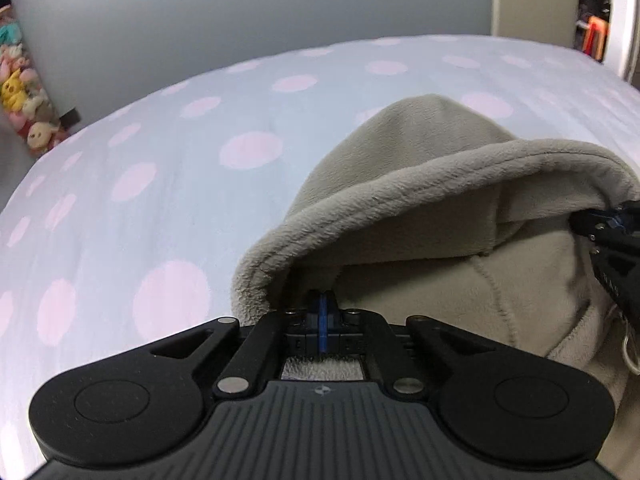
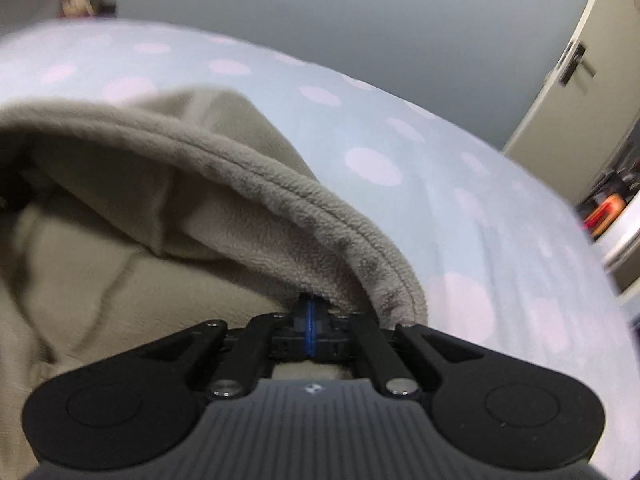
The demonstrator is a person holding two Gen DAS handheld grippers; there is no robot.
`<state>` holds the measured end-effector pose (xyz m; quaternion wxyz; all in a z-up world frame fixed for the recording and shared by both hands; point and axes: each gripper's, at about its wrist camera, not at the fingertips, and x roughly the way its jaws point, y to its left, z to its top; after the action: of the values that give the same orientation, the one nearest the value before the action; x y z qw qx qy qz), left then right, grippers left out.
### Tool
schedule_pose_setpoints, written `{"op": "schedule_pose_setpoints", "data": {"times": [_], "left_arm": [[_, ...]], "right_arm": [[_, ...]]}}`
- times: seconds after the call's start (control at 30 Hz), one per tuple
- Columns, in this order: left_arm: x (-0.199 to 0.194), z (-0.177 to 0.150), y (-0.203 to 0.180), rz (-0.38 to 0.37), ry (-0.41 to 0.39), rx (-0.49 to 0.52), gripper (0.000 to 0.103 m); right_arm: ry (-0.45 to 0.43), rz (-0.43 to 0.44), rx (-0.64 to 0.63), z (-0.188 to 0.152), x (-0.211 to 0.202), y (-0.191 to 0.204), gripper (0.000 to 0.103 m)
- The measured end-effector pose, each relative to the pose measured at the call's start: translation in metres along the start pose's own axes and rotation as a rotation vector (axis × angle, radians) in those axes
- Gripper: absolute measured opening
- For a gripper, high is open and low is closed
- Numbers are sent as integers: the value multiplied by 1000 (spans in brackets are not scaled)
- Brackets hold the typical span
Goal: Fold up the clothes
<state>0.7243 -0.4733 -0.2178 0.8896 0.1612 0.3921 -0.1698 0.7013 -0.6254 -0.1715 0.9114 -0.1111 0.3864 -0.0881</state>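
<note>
One pink-dotted pale bedspread, grey wall, plush toys

A hooded garment lies on a bedspread, its hood pointing away from both cameras toward the wall behind the bed. The left gripper meets the hood's rim at its left end; the right gripper meets the same rim at its right end — the rim arching between them, above the garment's body. A row of soft toys sits far left by the wall; a door stands far right.
</note>
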Motion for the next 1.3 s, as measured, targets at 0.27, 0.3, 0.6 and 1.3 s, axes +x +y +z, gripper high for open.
{"op": "schedule_pose_setpoints", "data": {"times": [0.27, 0.3, 0.6, 1.3], "left_arm": [[-59, -14, -3, -112, -177, 226, 25], [-67, -15, -3, -109, -205, 260, 26], [-73, 10, -2, 17, -277, 397, 51], [-54, -51, 5, -158, -215, 629, 8]], "right_arm": [[-159, 258, -67, -7, -62, -29, 33], [-184, 262, -86, -9, -67, -36, 35], [-218, 226, 3, 13, -64, -75, 48], [-211, 376, -316, -50, -84, -50, 11]]}}
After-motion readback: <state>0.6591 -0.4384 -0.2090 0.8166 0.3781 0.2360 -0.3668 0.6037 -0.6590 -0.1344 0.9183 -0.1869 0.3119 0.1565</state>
